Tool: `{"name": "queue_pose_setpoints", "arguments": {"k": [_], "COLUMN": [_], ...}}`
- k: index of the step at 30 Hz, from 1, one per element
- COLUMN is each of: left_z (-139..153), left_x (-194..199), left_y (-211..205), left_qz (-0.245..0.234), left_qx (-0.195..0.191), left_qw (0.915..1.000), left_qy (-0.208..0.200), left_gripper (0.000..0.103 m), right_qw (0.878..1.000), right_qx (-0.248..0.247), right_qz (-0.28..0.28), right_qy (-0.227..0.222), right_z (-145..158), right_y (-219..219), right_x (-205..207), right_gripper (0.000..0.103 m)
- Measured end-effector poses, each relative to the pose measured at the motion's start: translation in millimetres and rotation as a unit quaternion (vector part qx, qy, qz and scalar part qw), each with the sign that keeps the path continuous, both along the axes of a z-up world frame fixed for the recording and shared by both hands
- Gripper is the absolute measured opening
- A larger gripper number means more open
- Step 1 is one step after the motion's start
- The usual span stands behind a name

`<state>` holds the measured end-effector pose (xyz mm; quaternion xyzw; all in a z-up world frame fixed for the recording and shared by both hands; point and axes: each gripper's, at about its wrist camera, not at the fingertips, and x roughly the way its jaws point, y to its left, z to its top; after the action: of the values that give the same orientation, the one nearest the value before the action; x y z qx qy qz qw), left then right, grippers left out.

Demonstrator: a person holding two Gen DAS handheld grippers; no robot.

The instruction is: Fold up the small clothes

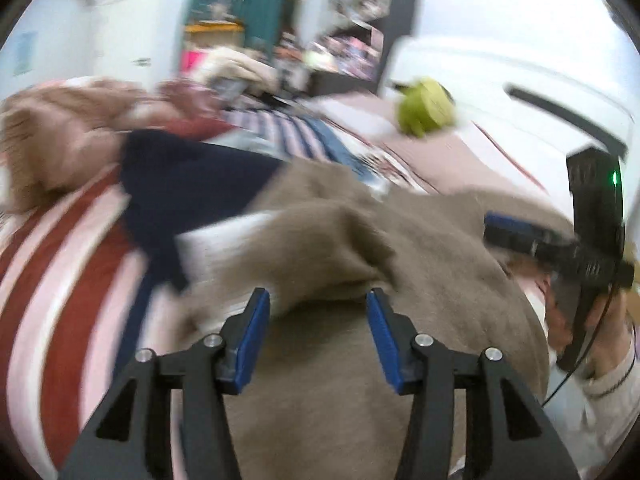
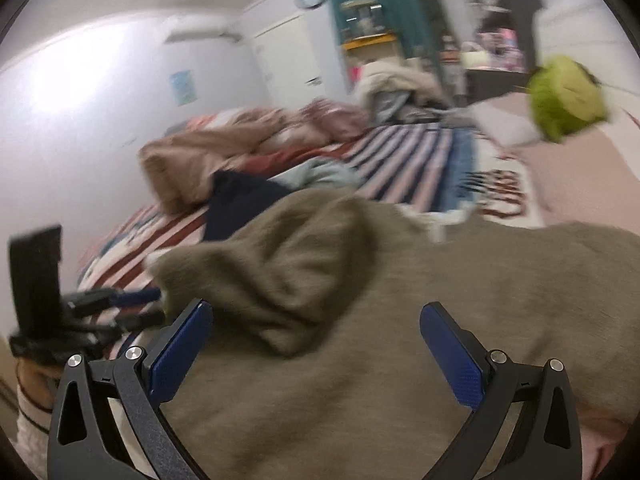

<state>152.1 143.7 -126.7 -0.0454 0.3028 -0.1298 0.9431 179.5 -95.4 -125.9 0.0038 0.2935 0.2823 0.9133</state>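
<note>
A grey-brown fleecy garment (image 1: 360, 264) lies crumpled on the striped bed, with a raised fold near its middle. It also fills the lower right wrist view (image 2: 360, 320). My left gripper (image 1: 318, 300) is open, its blue pads just above the garment's near part, holding nothing. My right gripper (image 2: 316, 316) is open wide over the same garment, empty. The right gripper also shows at the right edge of the left wrist view (image 1: 516, 232), and the left gripper shows at the left of the right wrist view (image 2: 132, 300). Both views are motion-blurred.
A dark navy garment (image 1: 188, 192) lies beyond the grey one on the red-and-white striped bedding (image 1: 60, 280). A tan blanket heap (image 1: 60, 144) sits at far left. A green plush toy (image 1: 426, 108) rests on the pink cover. Cluttered shelves and white walls stand behind.
</note>
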Motion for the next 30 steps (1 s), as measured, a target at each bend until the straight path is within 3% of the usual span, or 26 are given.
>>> {"name": "queue_pose_setpoints", "arguments": {"k": [3, 9, 12, 15, 18, 21, 25, 30], "left_z": [-2, -12, -18, -26, -32, -32, -28, -20], "left_x": [-20, -54, -65, -74, -77, -82, -89, -79], "left_y": [36, 83, 99, 109, 114, 116, 109, 83], "left_qz": [0.058, 0.129, 0.146, 0.154, 0.158, 0.157, 0.149, 0.125], "left_qx": [-0.007, -0.031, -0.047, -0.062, -0.070, -0.074, -0.078, -0.075], "left_qw": [0.9981, 0.9904, 0.9873, 0.9853, 0.9843, 0.9843, 0.9850, 0.9883], "left_qy": [-0.018, -0.040, -0.040, -0.040, -0.035, -0.033, -0.039, -0.045], "left_gripper": [0.053, 0.060, 0.061, 0.062, 0.062, 0.062, 0.062, 0.062], "right_qw": [0.999, 0.991, 0.995, 0.997, 0.997, 0.997, 0.998, 0.988], "right_qx": [-0.007, -0.007, -0.048, -0.039, -0.039, -0.020, 0.017, 0.076], "right_qz": [0.052, 0.127, 0.074, 0.039, -0.004, -0.010, -0.031, -0.124], "right_qy": [0.009, 0.048, 0.039, 0.056, 0.069, 0.075, 0.049, 0.045], "right_z": [-5, -37, -54, -64, -67, -57, -29, -12], "right_y": [54, 155, 183, 189, 180, 155, 92, -23], "right_x": [0, 11, 30, 48, 57, 57, 32, -9], "right_gripper": [0.103, 0.103, 0.103, 0.102, 0.053, 0.015, 0.004, 0.004]}}
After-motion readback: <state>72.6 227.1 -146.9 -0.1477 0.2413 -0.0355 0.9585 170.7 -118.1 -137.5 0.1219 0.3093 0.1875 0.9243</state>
